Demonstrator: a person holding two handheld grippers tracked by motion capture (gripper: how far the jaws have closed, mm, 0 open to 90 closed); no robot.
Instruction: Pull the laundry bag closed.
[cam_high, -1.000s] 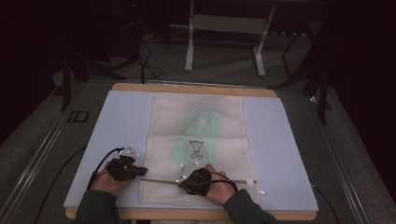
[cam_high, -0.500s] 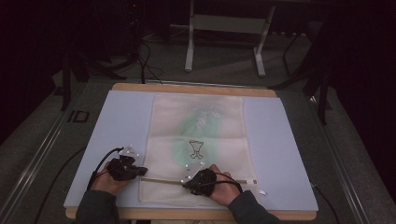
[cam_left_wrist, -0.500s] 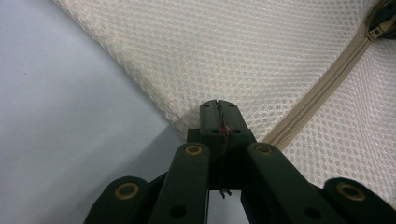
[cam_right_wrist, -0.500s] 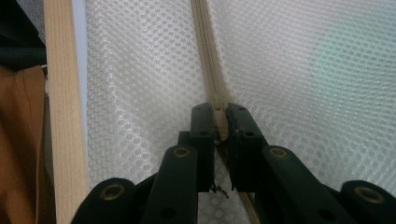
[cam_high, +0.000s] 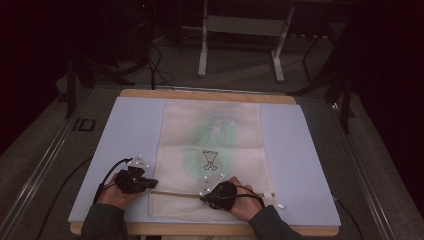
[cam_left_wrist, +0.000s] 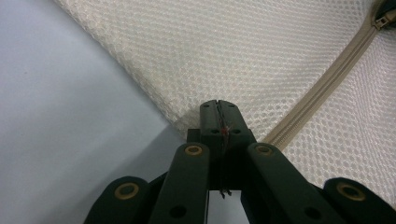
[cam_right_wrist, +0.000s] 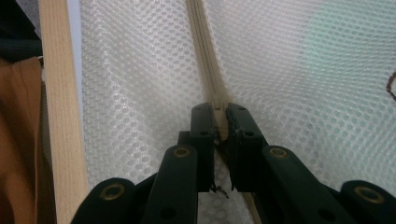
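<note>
Mesh bag (cam_high: 212, 155): flat on counter (cam_high: 310, 165). Zipper (cam_left_wrist: 322, 88): along bag's near end. Left gripper (cam_high: 150, 183): fingers clamped on bag's corner, anchoring. Right gripper (cam_high: 207, 196): fingers pinching zipper's pull. Advice: keep corner taut, draw pull straight along zipper.

The surface (cam_high: 125, 130) is a rectangular table with a pale blue-grey mat over it and a light wooden edge (cam_high: 207, 94) showing along the far side and the near side. Flat on the mat, about midway between left and right, lies 1 cream mesh zip bag (cam_high: 235, 145), its long sides running from the far edge toward the near one. A beige zipper (cam_high: 175, 193) crosses the bag near its near end, and a green patch and a small dark drawing show through the mesh.
</note>
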